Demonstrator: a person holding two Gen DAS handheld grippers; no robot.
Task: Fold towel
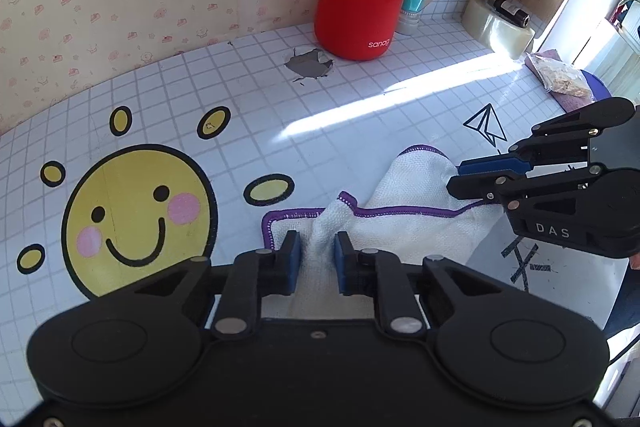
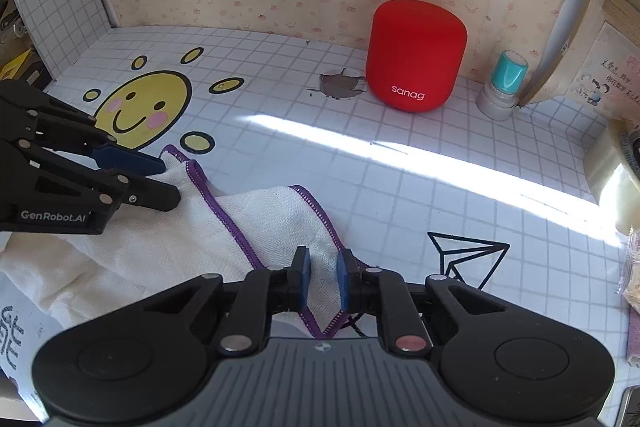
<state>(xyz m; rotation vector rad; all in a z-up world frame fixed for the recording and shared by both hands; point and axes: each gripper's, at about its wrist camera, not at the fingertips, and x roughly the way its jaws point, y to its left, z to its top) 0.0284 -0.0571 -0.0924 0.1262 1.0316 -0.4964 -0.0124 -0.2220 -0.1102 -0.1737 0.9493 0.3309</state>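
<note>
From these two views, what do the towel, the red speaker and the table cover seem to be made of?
Towel: soft woven cloth, probably cotton; a waffle-like weave shows, with a purple stitched hem, and it bunches where it is pinched.
Red speaker: matte, smooth shell, perhaps silicone or fine fabric; no glare.
Table cover: thin printed film with a grid, slightly glossy; a torn hole shows grey beneath.

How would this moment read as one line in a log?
task: fold towel | left gripper: shut on towel | right gripper: shut on towel | towel: bunched on table, not yet folded
</note>
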